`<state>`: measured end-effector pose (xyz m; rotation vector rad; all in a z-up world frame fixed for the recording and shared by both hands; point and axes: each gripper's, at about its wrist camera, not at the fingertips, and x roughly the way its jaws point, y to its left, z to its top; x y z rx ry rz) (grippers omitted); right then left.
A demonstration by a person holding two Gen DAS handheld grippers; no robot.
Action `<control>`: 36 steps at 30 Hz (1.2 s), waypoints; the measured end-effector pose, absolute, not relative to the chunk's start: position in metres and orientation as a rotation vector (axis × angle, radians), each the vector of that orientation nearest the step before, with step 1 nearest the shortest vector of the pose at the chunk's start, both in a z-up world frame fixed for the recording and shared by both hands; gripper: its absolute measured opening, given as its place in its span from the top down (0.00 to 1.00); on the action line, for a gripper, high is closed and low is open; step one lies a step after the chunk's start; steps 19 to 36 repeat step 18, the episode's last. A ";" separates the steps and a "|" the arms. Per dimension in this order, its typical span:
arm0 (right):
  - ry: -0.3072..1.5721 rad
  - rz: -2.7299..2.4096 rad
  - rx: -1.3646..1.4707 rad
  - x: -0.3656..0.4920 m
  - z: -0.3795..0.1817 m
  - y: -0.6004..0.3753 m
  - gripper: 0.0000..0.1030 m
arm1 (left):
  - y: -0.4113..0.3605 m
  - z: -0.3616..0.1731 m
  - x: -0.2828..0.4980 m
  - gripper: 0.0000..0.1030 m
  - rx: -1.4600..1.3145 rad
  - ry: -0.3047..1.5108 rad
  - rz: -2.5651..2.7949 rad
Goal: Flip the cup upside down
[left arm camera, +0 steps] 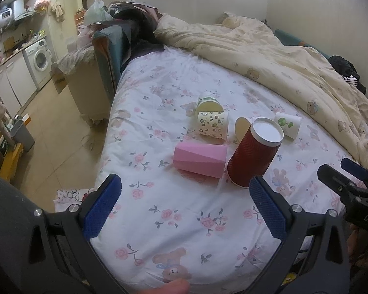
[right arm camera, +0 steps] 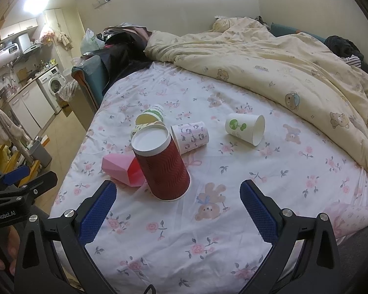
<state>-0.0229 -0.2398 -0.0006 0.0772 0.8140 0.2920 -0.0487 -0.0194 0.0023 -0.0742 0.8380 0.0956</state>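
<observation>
A dark red ribbed cup (left arm camera: 254, 154) stands upside down on the floral bed sheet (left arm camera: 184, 220), white base up; it also shows in the right wrist view (right arm camera: 162, 164). A pink faceted cup (left arm camera: 200, 158) (right arm camera: 121, 167) lies on its side beside it. Behind lie a patterned white cup (left arm camera: 213, 127) (right arm camera: 190, 137), a green-banded cup (left arm camera: 208, 104) (right arm camera: 151, 117) and a white cup with a green logo (left arm camera: 288, 125) (right arm camera: 245, 128). My left gripper (left arm camera: 184, 203) is open and empty, short of the cups. My right gripper (right arm camera: 177, 205) is open and empty, just in front of the red cup.
A cream quilt (right arm camera: 269, 68) is bunched over the far and right side of the bed. The bed's left edge drops to a tiled floor (left arm camera: 61, 127). A grey bin (left arm camera: 23, 134) and a washing machine (left arm camera: 40, 61) stand at the left.
</observation>
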 end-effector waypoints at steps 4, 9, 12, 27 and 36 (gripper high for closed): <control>0.811 0.293 0.081 -0.024 -0.002 -0.239 0.00 | -0.020 0.002 -0.048 0.00 -0.077 0.838 0.095; 0.814 0.294 0.079 -0.024 -0.003 -0.239 0.00 | -0.021 0.001 -0.048 0.00 -0.076 0.838 0.095; 0.817 0.296 0.079 -0.025 -0.003 -0.237 0.00 | -0.021 0.001 -0.048 0.00 -0.081 0.842 0.095; 0.817 0.295 0.080 -0.026 -0.003 -0.237 0.00 | -0.017 0.002 -0.049 0.00 -0.100 0.830 0.087; 0.817 0.295 0.080 -0.026 -0.003 -0.237 0.00 | -0.017 0.002 -0.049 0.00 -0.100 0.830 0.087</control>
